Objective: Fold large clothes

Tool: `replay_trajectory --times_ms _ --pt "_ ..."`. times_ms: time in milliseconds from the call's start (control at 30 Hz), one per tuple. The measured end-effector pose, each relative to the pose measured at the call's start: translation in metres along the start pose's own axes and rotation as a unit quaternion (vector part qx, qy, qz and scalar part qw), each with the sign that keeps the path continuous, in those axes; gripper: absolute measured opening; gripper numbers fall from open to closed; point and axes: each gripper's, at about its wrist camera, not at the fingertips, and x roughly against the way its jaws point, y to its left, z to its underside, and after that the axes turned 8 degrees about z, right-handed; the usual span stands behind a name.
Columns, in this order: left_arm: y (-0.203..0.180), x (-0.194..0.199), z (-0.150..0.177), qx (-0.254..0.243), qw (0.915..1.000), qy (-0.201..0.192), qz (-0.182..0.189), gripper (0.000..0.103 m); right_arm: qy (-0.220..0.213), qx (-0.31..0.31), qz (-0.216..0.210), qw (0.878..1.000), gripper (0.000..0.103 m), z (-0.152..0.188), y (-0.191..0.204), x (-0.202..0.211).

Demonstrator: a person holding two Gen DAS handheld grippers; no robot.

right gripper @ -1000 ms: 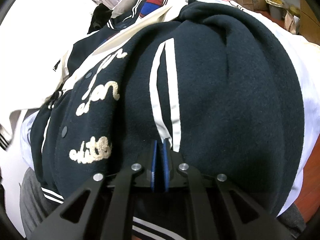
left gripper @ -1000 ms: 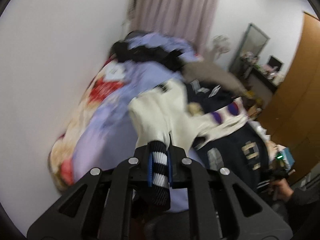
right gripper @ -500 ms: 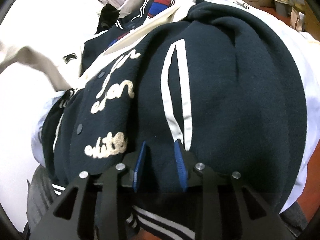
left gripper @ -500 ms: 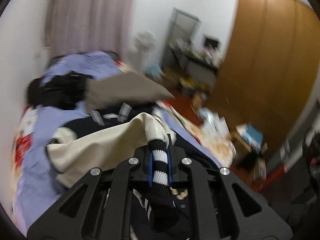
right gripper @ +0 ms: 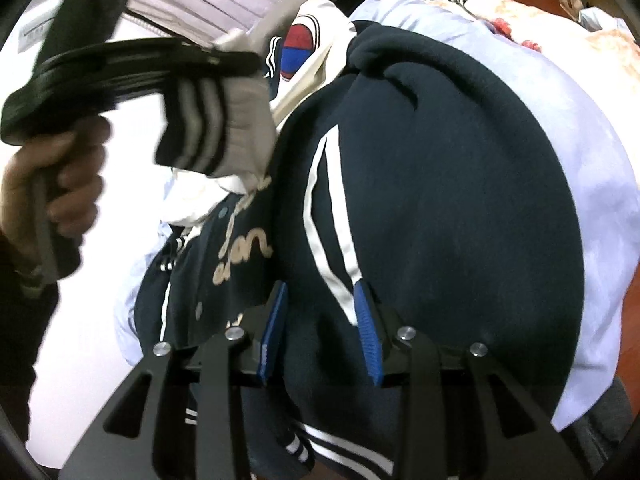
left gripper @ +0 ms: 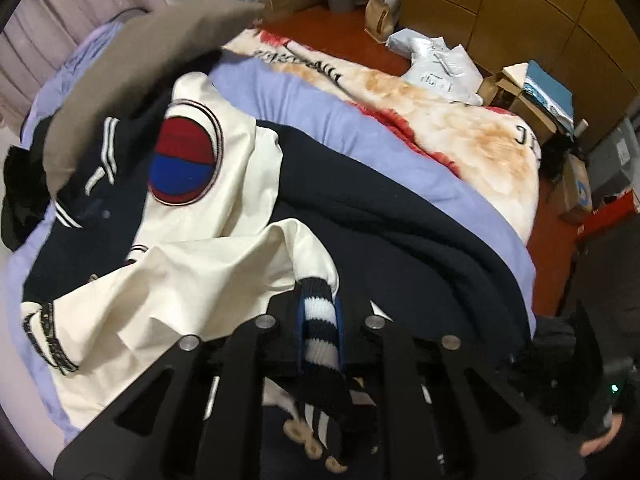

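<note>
While the navy varsity jacket (right gripper: 460,184) lies bunched on the bed (left gripper: 400,148), the left hand-held gripper (left gripper: 318,312), jaws just easing, pinches its striped cuff (left gripper: 316,320); the right hand-held gripper (right gripper: 320,320), just opening, stands parted over the navy fabric.

The jacket (left gripper: 400,248) ahead of the tongs was navy, with cream sleeves (left gripper: 192,292), a red-over-blue round patch (left gripper: 182,164) and cream script (right gripper: 244,248) left of the right tongs. Its cuff (left gripper: 320,320) between the left tongs' blue pads was navy-and-white striped. The sheet (left gripper: 320,108) beyond was lavender.
</note>
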Motion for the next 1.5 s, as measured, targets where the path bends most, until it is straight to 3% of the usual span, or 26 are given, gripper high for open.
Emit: replay_trajectory --times_ms 67,100,267,367,500,633,800,867,1000,1067,1167,1267,1333,1500 --pt "-0.003 -0.002 -0.002 -0.012 0.9999 0.002 0.007 0.038 -0.002 -0.011 -0.012 1.0 0.036 -0.005 0.0 -0.002" --pt "-0.005 -0.001 -0.002 -0.014 0.9999 0.002 0.01 0.057 -0.003 -0.013 -0.014 1.0 0.037 -0.006 0.0 -0.002" --pt "0.027 0.028 0.001 0.049 0.9965 -0.036 0.058 0.06 -0.002 -0.016 -0.018 1.0 0.042 -0.009 0.003 -0.009" --pt "0.047 0.045 0.017 0.058 0.9949 -0.075 0.035 0.062 -0.01 -0.018 -0.016 1.0 0.042 -0.01 0.004 -0.007" --pt "0.096 0.054 0.059 0.118 0.9836 -0.137 -0.005 0.062 -0.059 0.002 -0.001 0.998 0.042 -0.012 0.014 0.008" --pt "0.143 0.037 0.099 0.185 0.9711 -0.148 -0.032 0.062 -0.112 0.027 0.046 0.992 0.04 -0.013 0.022 0.019" --pt "0.204 -0.005 0.147 0.265 0.951 -0.158 -0.026 0.061 -0.125 0.063 0.072 0.988 0.024 -0.013 0.037 0.019" --pt "0.216 -0.017 0.159 0.273 0.9471 -0.167 -0.022 0.057 -0.118 0.098 0.085 0.985 0.006 -0.014 0.051 0.012" --pt "0.238 -0.041 0.181 0.309 0.933 -0.182 0.025 0.049 -0.131 0.15 0.111 0.974 0.006 -0.025 0.083 0.008" --pt "0.244 -0.044 0.179 0.314 0.9313 -0.183 0.026 0.046 -0.148 0.172 0.121 0.966 0.006 -0.039 0.103 0.004" --pt "0.247 -0.055 0.176 0.301 0.9357 -0.183 0.012 0.045 -0.117 0.187 0.149 0.964 0.006 -0.066 0.117 -0.028" --pt "0.264 -0.063 0.182 0.329 0.9261 -0.183 0.019 0.03 -0.089 0.174 0.198 0.96 0.0 -0.084 0.099 -0.062" --pt "0.269 -0.064 0.184 0.338 0.922 -0.187 0.02 0.023 -0.073 0.145 0.205 0.965 0.0 -0.096 0.081 -0.073" --pt "0.271 -0.068 0.181 0.339 0.9222 -0.185 0.019 0.021 -0.003 0.126 0.215 0.969 0.0 -0.118 0.051 -0.11"
